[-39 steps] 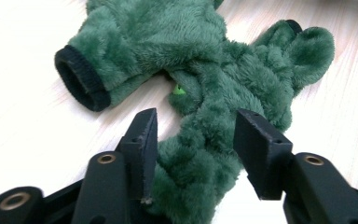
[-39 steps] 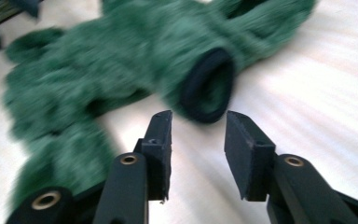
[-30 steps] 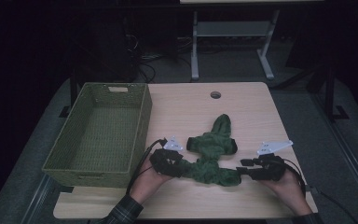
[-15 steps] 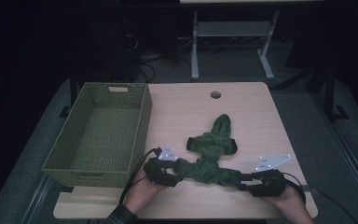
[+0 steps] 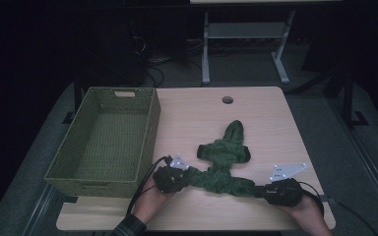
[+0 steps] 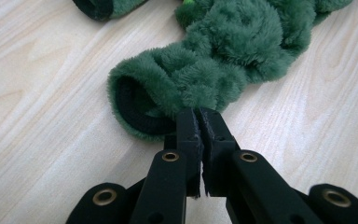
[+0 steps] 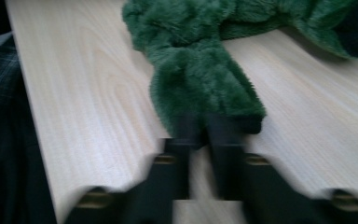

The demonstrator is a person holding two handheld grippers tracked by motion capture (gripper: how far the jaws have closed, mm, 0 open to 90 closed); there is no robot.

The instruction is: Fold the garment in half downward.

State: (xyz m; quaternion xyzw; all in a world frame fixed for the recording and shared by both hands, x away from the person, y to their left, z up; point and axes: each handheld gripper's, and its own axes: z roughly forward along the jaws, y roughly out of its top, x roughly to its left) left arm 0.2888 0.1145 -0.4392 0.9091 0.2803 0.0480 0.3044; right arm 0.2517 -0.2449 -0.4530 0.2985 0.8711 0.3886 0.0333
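A fuzzy dark green garment [image 5: 224, 152] lies on the wooden table [image 5: 270, 123], its hood end pointing away and two arms spread along the near side. My left gripper [image 5: 189, 176] is shut on the left cuff. In the left gripper view the jaws [image 6: 200, 114] pinch the cuff's plush edge [image 6: 168, 88], whose black lining shows. My right gripper [image 5: 258, 191] is shut on the right cuff near the table's front edge. The right gripper view is blurred, with the jaws [image 7: 204, 122] closed on the end of the green sleeve [image 7: 200, 74].
An empty green woven basket [image 5: 150, 128] stands at the table's left, close beside my left hand. A round cable hole [image 5: 228, 100] sits near the far edge. Bare wood lies right of the garment. A metal stand [image 5: 243, 34] is on the floor behind.
Both grippers have drawn back toward the near edge of the table with the cuffs in them, and the garment's lower part is stretched out between them. Little moved in the last half second.
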